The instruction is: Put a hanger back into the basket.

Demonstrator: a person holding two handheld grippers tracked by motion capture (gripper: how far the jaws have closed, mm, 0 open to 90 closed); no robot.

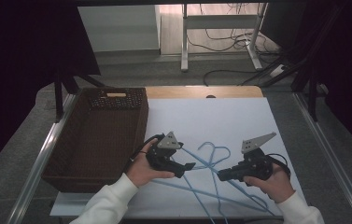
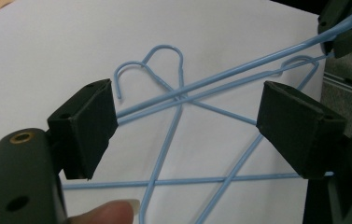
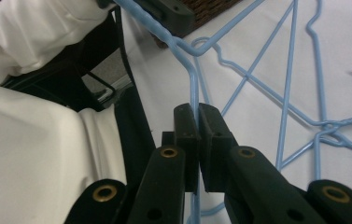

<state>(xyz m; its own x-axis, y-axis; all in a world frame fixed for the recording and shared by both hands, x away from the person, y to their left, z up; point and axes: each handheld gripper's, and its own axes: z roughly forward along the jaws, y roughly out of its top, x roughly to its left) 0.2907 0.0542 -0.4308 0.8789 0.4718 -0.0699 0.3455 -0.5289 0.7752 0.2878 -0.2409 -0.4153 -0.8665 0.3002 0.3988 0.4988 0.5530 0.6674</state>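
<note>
Nearest us, our right gripper [image 1: 220, 176] has its jaws clamped on a blue wire hanger [image 1: 211, 161] near the surface's [image 1: 201, 116] near edge, steadying it so our left gripper [image 1: 190, 166], jaws apart, can take its wire.

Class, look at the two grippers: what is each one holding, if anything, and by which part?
The right gripper is shut on a blue wire hanger, pinching a straight stretch of wire just below a bend. The left gripper is open around hanger wires, gripping nothing.

High view overhead, facing forward; gripper views close, sharing blue hangers [image 2: 183, 100]
</note>
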